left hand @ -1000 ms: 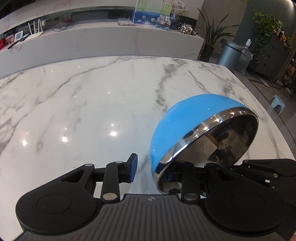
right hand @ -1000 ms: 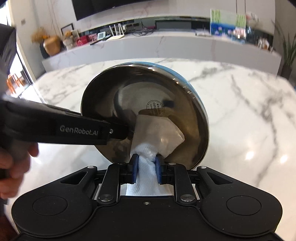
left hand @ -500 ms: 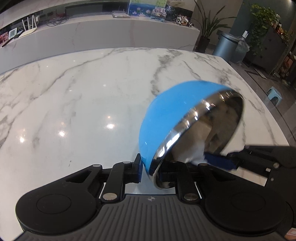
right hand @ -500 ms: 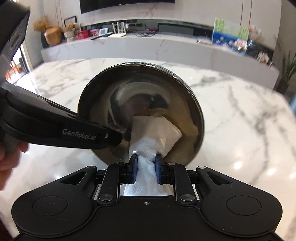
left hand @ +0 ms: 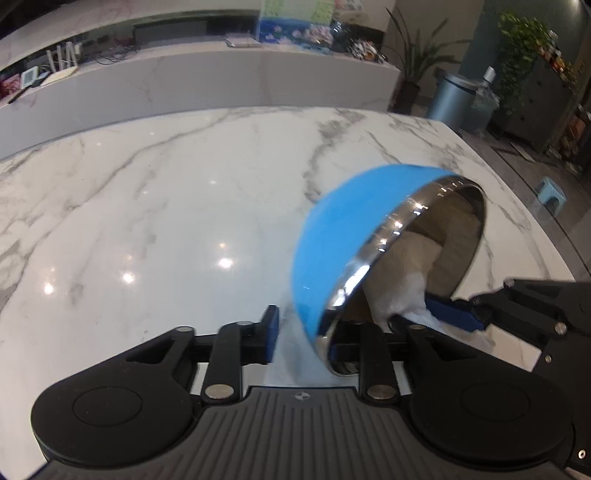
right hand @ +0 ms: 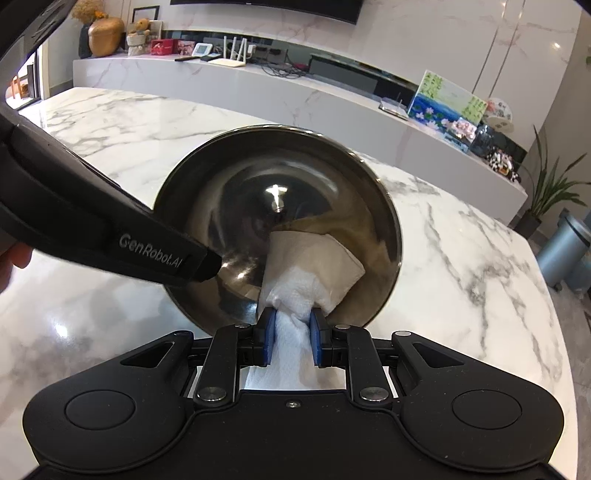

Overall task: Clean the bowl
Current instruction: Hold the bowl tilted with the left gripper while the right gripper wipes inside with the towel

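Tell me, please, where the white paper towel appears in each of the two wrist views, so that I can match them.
Left wrist view: the paper towel is at lower right, inside the tilted bowl, behind its steel rim.
Right wrist view: the paper towel is at lower centre, pinched by the right gripper, pressed into the bowl's lower wall.
Shared landmark: the lotus picture on the back counter.

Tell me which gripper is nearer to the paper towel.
Right. The right gripper is clamped on the paper towel inside the tilted bowl; the left gripper straddles the bowl's rim beside it, jaws opening.
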Tool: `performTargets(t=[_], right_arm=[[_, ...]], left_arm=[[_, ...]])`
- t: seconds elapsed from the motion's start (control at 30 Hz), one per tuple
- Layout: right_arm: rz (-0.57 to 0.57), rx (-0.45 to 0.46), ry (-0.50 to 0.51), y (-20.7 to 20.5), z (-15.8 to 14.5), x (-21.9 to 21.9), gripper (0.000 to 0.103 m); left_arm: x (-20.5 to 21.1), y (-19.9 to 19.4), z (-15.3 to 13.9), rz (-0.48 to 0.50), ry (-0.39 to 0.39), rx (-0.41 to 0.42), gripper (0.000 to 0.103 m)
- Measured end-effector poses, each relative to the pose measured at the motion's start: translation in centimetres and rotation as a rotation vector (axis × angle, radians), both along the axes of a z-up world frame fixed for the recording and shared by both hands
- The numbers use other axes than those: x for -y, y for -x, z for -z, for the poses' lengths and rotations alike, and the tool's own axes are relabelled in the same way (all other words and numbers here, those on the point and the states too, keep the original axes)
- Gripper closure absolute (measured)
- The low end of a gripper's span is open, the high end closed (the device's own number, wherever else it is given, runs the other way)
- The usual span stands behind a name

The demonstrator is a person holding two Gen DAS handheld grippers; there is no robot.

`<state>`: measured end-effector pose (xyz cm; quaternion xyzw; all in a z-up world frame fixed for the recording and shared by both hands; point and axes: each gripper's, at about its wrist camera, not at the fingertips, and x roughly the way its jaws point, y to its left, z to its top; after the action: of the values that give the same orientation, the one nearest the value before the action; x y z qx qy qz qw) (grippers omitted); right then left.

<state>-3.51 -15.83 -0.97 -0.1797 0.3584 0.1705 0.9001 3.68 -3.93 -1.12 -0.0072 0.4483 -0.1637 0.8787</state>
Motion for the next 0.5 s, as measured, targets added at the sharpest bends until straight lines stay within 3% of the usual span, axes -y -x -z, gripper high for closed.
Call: performTargets(t=[0.17,0.33,0.5], right_arm=[[0.000,-0.017,-0.018,-0.67,-0.10,0.09,0.086],[-0.001,-0.024,-0.033,-0.60,-0.17,0.18,0.086],[-0.008,-0.025,-0.036,-0.25,-0.52,0.15,0.086]], left_arm=[[-0.02,-0.20,-0.11,-0.030,0.024,0.022,0.074],[0.00,-0.52,-0.10,-0.016,0.053,-0.004,0.092],[-0.27,-0.77,-0.22,-0.023,0.058,-0.027,0.093]])
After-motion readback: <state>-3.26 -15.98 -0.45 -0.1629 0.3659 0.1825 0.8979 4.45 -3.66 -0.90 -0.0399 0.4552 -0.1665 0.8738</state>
